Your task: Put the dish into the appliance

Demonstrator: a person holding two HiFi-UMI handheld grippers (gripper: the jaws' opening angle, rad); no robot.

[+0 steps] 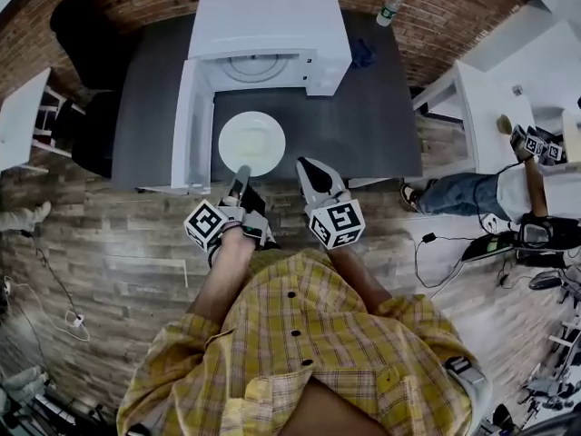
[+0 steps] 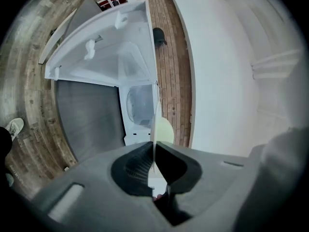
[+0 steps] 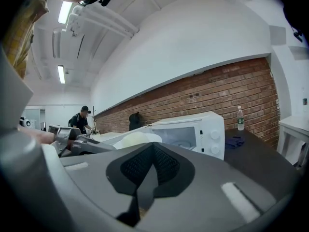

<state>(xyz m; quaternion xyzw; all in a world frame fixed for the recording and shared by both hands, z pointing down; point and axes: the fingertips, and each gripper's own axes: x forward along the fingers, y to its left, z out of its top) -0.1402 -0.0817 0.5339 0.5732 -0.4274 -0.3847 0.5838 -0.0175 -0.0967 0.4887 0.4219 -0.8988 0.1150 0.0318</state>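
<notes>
Dark grey table (image 1: pixel 381 125) before a brick wall, with an open white microwave (image 1: pixel 272 34) on it.
Head view: the white dish (image 1: pixel 251 143) shows mid-frame, just before the microwave's mouth. My left gripper (image 1: pixel 241 175) holds its near rim, and my right gripper (image 1: pixel 307 169) is just right of it. Left gripper view: jaws clamped on the dish's thin edge, centre frame. Right gripper view: jaws together, nothing between them.
</notes>
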